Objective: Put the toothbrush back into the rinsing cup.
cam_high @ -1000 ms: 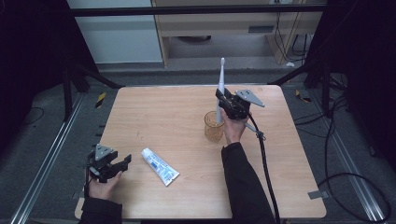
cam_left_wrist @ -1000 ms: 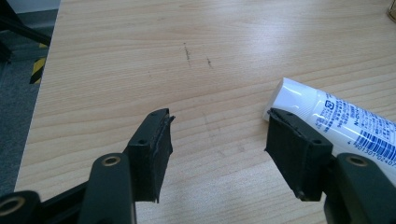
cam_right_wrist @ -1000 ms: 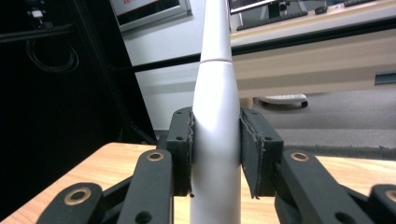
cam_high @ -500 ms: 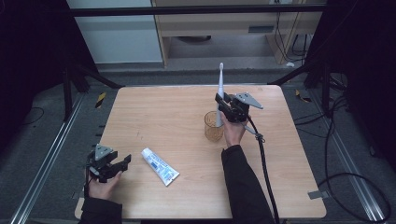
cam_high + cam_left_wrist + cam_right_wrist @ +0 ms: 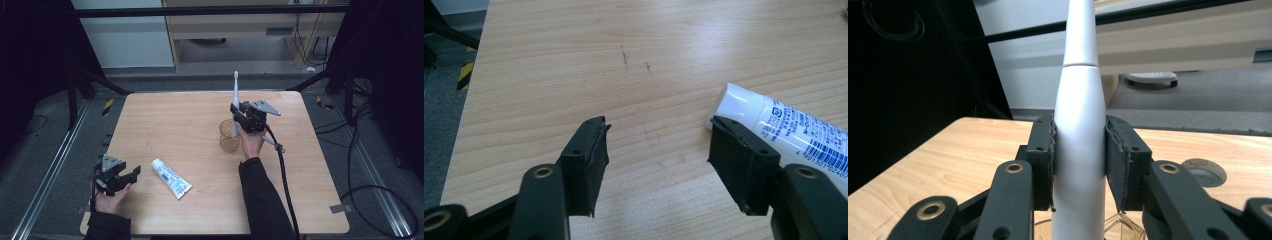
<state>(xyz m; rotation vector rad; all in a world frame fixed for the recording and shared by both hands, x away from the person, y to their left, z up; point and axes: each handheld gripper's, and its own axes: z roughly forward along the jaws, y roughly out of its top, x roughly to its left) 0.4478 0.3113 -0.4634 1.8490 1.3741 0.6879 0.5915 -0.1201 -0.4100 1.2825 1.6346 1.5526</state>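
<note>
We find the right gripper (image 5: pixel 1079 150) clamped on 1 white, smooth, tapering toothbrush (image 5: pixel 1079 130), upright in an amber cup (image 5: pixel 229 136). The left gripper (image 5: pixel 656 165) stands released.

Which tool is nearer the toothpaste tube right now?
Left. The left tool sits open just beside the toothpaste tube, not touching it. The right tool is farther up the table, gripping the toothbrush over the cup.

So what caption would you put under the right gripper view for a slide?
Right gripper clamps an upright white electric toothbrush just above a clear glass cup.
</note>
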